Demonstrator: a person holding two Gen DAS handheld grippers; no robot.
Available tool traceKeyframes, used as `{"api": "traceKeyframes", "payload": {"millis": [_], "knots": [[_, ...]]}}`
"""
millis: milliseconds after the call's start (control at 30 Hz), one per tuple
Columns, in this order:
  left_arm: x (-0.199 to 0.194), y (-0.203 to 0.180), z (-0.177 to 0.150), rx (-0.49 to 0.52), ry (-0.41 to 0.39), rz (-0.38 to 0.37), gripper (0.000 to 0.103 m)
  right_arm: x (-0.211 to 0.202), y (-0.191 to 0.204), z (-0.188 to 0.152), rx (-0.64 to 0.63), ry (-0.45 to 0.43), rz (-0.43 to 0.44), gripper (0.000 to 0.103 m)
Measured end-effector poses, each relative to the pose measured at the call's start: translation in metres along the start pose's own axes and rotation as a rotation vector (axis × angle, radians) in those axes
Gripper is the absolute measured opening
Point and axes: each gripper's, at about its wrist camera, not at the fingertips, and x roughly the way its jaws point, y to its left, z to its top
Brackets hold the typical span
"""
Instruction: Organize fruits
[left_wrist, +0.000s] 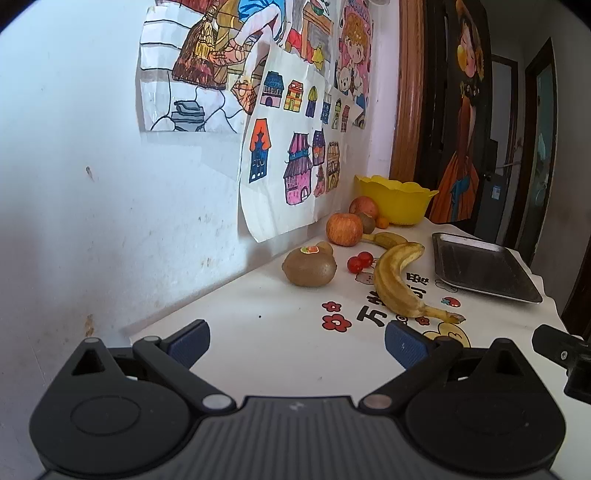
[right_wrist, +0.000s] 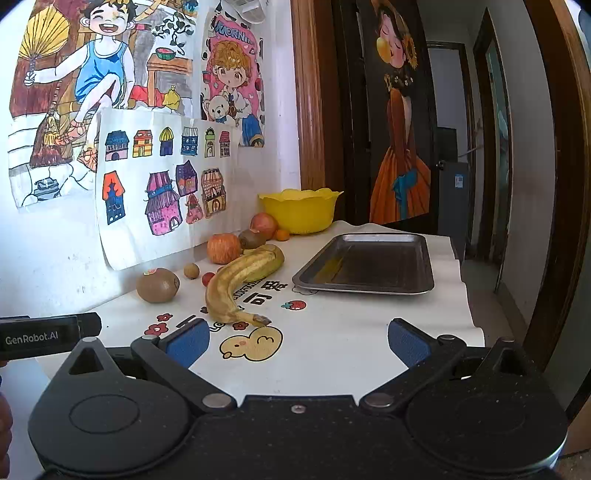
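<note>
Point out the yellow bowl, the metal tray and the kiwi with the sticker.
Yellow bowl (right_wrist: 301, 218): right wrist view, on its front wall.
Metal tray (right_wrist: 373, 264): right wrist view, on its bare floor.
Kiwi (left_wrist: 309, 269): left wrist view, on its brown side, below the sticker.

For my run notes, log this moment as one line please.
left gripper open, empty | right gripper open, empty | bananas, kiwis, apples loose on table | tray empty
</note>
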Motion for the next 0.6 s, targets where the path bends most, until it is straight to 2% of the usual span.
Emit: {"api": "traceKeyframes", "payload": {"millis": [600], "knots": [[0.0015,0.0008,0.0009,-0.005,0.012,0.001,0.103,0.0039,0.0024,-0.0008,0.001,0.015,0.006,0.102]]}}
